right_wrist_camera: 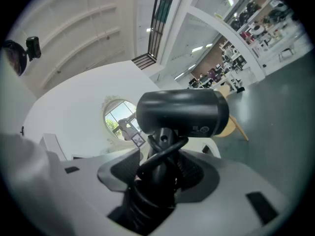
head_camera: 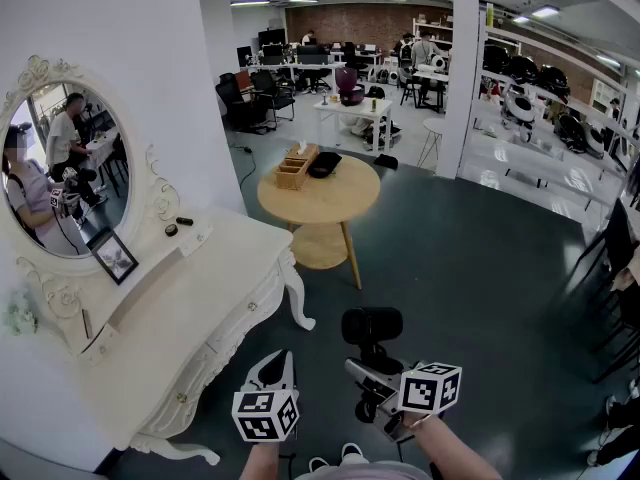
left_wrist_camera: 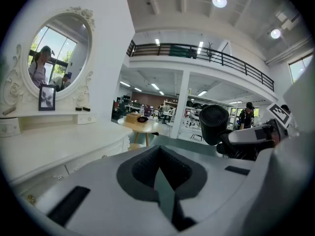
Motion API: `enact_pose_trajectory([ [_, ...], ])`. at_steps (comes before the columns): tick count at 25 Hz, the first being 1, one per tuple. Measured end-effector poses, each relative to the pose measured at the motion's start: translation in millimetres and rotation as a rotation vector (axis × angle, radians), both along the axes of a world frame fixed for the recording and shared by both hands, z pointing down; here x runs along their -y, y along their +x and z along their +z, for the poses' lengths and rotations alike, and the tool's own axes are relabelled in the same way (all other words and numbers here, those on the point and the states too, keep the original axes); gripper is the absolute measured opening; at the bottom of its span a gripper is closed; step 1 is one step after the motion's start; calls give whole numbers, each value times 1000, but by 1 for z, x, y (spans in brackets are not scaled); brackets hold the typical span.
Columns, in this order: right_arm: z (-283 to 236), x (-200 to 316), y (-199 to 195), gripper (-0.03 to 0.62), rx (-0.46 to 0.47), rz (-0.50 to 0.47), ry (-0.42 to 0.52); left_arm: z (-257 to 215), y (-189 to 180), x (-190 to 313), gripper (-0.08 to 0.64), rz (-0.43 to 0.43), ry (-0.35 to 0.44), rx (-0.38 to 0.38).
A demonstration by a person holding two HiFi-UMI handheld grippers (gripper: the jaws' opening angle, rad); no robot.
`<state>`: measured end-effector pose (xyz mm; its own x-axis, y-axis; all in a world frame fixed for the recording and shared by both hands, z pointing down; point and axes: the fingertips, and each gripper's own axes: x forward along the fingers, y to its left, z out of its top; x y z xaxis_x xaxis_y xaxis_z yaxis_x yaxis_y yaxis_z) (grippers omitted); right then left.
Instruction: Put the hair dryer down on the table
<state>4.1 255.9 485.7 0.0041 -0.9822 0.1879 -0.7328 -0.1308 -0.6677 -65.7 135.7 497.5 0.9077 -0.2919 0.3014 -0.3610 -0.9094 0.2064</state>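
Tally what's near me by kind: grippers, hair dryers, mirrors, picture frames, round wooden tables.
Grippers: 2 (left gripper, right gripper)
Hair dryer: 1
Mirror: 1
Picture frame: 1
Round wooden table: 1
Total: 6

Nothing reads clearly; the small label on the hair dryer — too blurred.

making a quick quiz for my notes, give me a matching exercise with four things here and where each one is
Things:
1 hair dryer
2 picture frame
3 wooden box
4 left gripper

Places:
A on the round table
B holding nothing, left of the hair dryer
C clamped in the right gripper
D on the dressing table, against the mirror

Pairs: 1-C; 2-D; 3-A; 4-B
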Motion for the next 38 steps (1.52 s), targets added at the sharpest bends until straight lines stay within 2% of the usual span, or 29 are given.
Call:
enact_pose_trajectory([
  [15,8,-1,15,236,30,-30,-9,-3,17,-7,0,-21,11,-5],
  [23,16,7,25,236,45,-44,-30,13,15,-7,0,-43,-8,30],
  [31,21,58,46,236,35,-73,-35,21,38,40,0,-60,-9,42],
  [38,18,147,89,236,27,-85,-9,24,85,130,0,-57,-15,31],
])
